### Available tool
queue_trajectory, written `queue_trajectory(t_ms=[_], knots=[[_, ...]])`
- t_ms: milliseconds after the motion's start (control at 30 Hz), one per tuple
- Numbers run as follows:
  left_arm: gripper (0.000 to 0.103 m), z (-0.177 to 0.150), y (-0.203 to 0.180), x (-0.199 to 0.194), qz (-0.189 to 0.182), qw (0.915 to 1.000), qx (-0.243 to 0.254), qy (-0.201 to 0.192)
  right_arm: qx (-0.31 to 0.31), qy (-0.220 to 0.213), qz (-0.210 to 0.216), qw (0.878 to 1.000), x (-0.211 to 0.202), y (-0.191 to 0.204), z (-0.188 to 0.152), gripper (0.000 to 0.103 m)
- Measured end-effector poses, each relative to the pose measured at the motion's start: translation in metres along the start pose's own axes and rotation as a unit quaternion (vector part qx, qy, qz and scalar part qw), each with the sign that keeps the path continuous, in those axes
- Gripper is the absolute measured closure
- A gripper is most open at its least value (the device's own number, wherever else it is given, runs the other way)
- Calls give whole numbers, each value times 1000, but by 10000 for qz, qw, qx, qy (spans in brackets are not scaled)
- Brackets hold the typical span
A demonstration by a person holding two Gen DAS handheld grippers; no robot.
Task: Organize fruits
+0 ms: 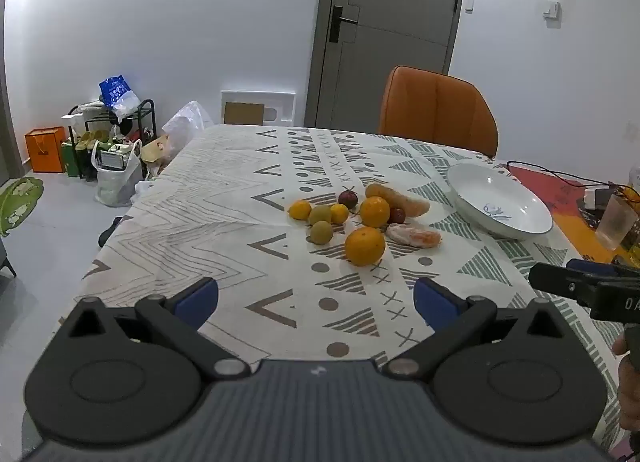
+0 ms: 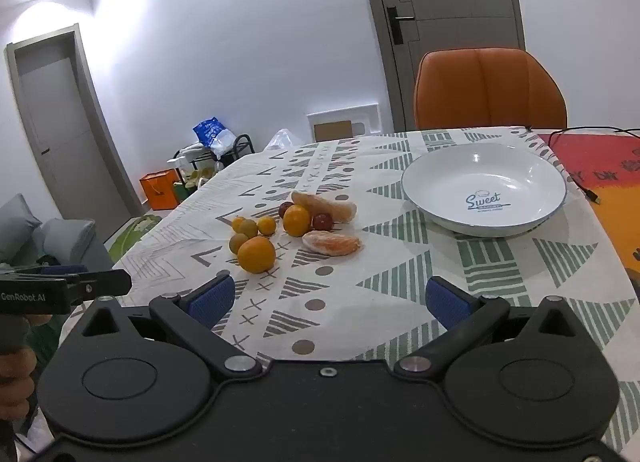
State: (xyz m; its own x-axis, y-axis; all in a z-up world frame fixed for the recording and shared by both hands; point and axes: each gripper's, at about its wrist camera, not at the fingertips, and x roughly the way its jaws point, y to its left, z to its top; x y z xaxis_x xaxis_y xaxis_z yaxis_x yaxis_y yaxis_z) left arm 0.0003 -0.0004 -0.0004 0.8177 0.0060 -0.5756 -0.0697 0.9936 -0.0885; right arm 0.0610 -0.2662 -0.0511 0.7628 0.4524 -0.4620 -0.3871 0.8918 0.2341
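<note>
White bowl (image 2: pixel 484 197) reads "Sweet"; left gripper (image 1: pixel 316 302), right gripper (image 2: pixel 328 302) jaws wide, empty.

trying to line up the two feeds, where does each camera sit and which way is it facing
Left wrist view: rides the left gripper, angled down across the table at the fruit pile; its open blue-padded fingers show, and the right gripper enters at right.
Right wrist view: rides the right gripper, facing the same way from further right, the white bowl nearer; the left gripper and a hand show at left.
Shared: fruit pile, bowl, orange chair, grey door.
</note>
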Motion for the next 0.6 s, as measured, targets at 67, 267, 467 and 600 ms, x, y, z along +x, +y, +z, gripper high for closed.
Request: queue_trajectory(t_ms=[67, 267, 467, 600], knots=[[0, 0, 0, 2, 33, 10000, 5, 26, 27, 13, -3, 10000, 0, -1, -1, 0], [0, -1, 0, 0, -98, 9999, -88, 37, 55, 36, -5, 10000, -2, -1, -2, 0], [0, -4, -1, 1, -67, 10000, -66, 24, 22, 23, -42, 10000, -5, 4, -3, 0], [0, -3, -2, 1, -59, 10000, -57, 29, 60, 36, 2, 10000, -3, -1, -2, 0]])
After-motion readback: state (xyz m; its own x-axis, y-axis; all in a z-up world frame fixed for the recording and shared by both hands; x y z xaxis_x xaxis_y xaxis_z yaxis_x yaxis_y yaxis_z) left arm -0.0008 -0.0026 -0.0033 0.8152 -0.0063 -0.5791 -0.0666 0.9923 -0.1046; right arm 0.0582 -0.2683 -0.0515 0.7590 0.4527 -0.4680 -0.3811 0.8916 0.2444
